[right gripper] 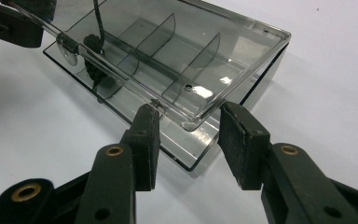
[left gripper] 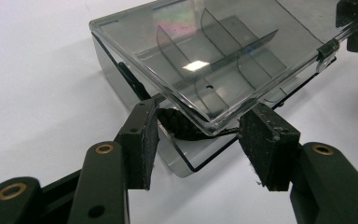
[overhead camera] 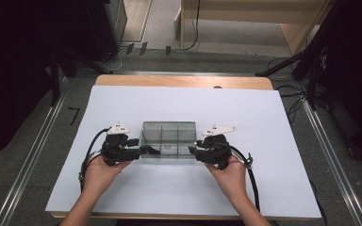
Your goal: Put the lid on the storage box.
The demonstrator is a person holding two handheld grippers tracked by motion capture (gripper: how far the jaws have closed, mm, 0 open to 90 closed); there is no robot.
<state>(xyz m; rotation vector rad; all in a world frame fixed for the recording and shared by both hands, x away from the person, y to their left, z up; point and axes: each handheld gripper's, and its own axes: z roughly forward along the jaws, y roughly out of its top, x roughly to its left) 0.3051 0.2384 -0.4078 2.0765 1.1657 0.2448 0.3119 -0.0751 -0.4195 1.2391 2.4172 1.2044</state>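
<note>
A clear, smoky plastic compartment box lies in the middle of the white sheet, its lid tilted up at the front over the base. My left gripper is at the box's front left corner, and that lid corner sits wedged between its pads. At the front right corner, my right gripper holds the other lid corner the same way. A small black braided thing lies in one compartment. The lid's clear latch hangs free at the front edge.
The white sheet covers a wooden table, with bare room all round the box. Cables trail from both grippers toward the near edge. Metal floor rails run along both sides, and dark stands rise at the far corners.
</note>
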